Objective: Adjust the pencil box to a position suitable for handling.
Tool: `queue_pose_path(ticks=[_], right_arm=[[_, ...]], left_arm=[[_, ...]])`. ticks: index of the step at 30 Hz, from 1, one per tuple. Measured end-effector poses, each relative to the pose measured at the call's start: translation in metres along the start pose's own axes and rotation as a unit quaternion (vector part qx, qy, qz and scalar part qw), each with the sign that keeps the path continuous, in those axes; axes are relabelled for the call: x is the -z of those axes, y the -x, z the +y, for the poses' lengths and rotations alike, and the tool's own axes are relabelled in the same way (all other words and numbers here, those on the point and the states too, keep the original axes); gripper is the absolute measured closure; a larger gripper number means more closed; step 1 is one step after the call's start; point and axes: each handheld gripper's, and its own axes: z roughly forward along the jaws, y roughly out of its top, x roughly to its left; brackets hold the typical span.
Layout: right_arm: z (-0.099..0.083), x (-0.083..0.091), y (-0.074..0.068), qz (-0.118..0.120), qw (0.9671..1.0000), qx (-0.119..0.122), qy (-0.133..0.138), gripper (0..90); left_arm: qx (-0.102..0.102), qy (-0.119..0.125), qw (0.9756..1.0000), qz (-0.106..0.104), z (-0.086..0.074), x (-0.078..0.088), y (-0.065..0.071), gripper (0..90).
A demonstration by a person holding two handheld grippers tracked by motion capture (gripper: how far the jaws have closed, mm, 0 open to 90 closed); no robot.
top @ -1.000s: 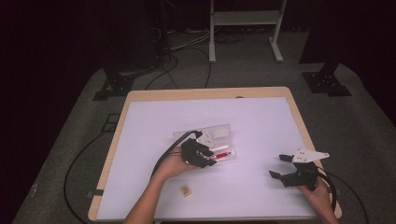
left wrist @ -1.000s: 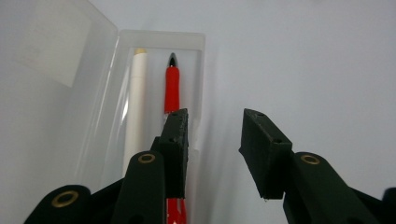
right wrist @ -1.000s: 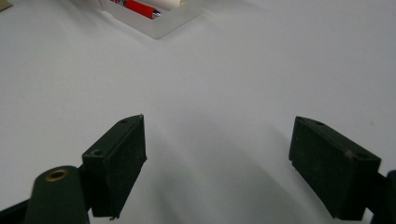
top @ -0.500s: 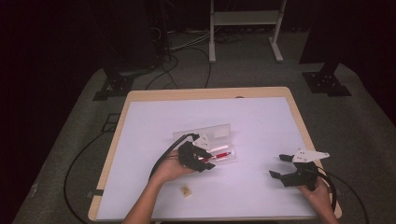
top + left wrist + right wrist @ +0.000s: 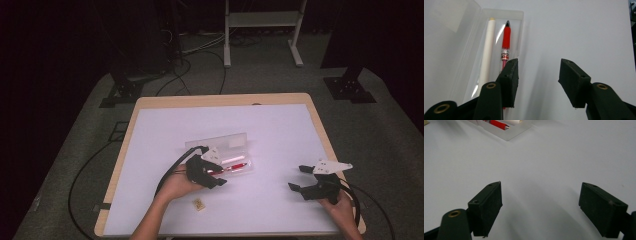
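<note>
My left gripper has just been opening its jaws, which now stand apart with nothing between them. The red pen lies in the clear case just ahead of my left-hand jaw, beside a white stick, so it looks set down there. My right gripper waits wide and empty, well apart from the case.

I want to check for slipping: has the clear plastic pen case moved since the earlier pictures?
No. The clear plastic pen case lies at the same spot relative to the table's wooden edge.
</note>
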Motion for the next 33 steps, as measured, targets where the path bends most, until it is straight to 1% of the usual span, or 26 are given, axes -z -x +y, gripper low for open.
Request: queue_pose_path(ticks=[1,4,9,11,15,18,20,22,24,25,33], right_arm=[[0.000,0.000,0.000,0.000,1.0000,0.000,0.000,17.8],[0.000,0.000,0.000,0.000,1.0000,0.000,0.000,17.8],[0.000,0.000,0.000,-0.001,1.0000,0.000,-0.002,17.8],[0.000,0.000,0.000,-0.001,1.0000,0.000,-0.002,17.8],[0.000,0.000,0.000,-0.001,1.0000,0.000,-0.002,17.8],[0.000,0.000,0.000,-0.001,1.0000,0.000,-0.002,17.8],[0.000,0.000,0.000,-0.001,1.0000,0.000,-0.002,17.8],[0.000,0.000,0.000,-0.001,1.0000,0.000,-0.002,17.8],[0.000,0.000,0.000,-0.001,1.0000,0.000,-0.002,17.8],[0.000,0.000,0.000,-0.001,1.0000,0.001,-0.003,17.8],[0.000,0.000,0.000,-0.001,1.0000,0.001,-0.002,17.8]], left_arm=[[0.002,0.003,1.0000,-0.001,-0.001,0.001,0.001,48.7],[-0.001,0.002,1.0000,0.001,-0.002,0.003,0.002,48.1],[0.005,0.011,0.9999,0.004,-0.005,0.007,0.003,47.5],[0.004,0.008,1.0000,0.004,-0.006,0.007,0.004,46.8],[0.006,0.008,0.9999,0.010,-0.008,0.007,0.006,41.2],[0.012,0.014,0.9998,0.011,-0.011,0.008,0.006,39.1],[0.011,0.011,0.9998,0.011,-0.013,0.009,0.007,38.9],[0.013,0.014,0.9997,0.011,-0.015,0.009,0.008,38.1],[0.012,0.016,0.9997,0.013,-0.015,0.009,0.010,38.1],[0.009,0.014,0.9998,0.013,-0.016,0.010,0.010,37.8],[0.006,0.016,0.9998,0.011,-0.019,0.012,0.016,36.6]])
